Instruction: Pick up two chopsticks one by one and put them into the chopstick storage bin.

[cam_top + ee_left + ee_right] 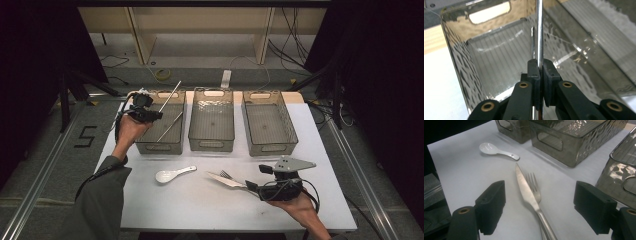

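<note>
- Steel chopstick (539, 30) is pinched between your left gripper (539, 72) pads, jaws pressed tight on it; the rod runs straight up between them.
- In high view, left gripper (142, 114) hangs over the left bin (145, 146), at the table's far-left corner; the chopstick (170, 96) slants up and out over the bin's far rim.
- A 2nd chopstick (170, 126) already lies diagonally inside that bin, so this looks like the chopstick bin – prob. why you're carrying this one there.
- Grip is low on the rod w/ most length ahead of the jaws; my read: that lets the far end go in first and keeps pads clear of the bin walls.
- Right gripper (539, 205) is spread wide, nothing between the jaws; it sits low near the table's front-right edge, aimed at the knife (526, 192) and fork (534, 186).
- Knife lies on the fork, handles toward you; likely next pick, but overlapped pcs may come up together.
- White spoon (172, 174) rests apart, front-centre-left of the table.
- Middle bin (212, 145) and right bin (274, 147) look empty, prob. for the other cutlery types.
</note>
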The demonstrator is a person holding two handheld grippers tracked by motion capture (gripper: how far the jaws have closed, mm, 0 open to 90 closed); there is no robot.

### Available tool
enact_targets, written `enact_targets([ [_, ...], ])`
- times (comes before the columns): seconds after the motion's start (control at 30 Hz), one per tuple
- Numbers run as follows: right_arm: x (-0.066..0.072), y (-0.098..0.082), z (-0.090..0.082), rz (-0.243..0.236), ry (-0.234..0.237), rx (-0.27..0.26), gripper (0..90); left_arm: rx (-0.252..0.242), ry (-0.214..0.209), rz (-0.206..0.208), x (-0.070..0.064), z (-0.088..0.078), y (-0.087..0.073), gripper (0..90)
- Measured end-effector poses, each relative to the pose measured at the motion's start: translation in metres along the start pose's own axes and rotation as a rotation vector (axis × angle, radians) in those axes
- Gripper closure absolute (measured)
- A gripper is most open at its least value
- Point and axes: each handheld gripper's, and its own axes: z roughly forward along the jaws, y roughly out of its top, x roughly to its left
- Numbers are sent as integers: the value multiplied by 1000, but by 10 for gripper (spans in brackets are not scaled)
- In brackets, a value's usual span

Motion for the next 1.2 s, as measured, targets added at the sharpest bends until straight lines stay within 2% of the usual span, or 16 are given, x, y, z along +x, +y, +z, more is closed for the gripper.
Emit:
enact_targets([
  [0.3, 3, -1, 0, -10, 11, 12, 267, 14, 23, -6, 7, 6, -2, 849],
  [0.77, 5, -3, 0, -18, 20, 27, 267, 61, 42, -14, 9, 19, -10, 841],
  [0.87, 6, -3, 0, -18, 23, 32, 267, 61, 34, -43, 10, 19, -10, 747],
  [1.0, 6, -3, 0, -22, 24, 34, 266, 64, 18, -45, 8, 16, -8, 644],
  [1.13, 6, -3, 0, -23, 23, 34, 266, 90, 2, -29, 4, 12, -8, 535],
  [1.2, 5, -4, 0, -24, 24, 38, 265, 75, -18, -40, 1, 8, -9, 480],
])
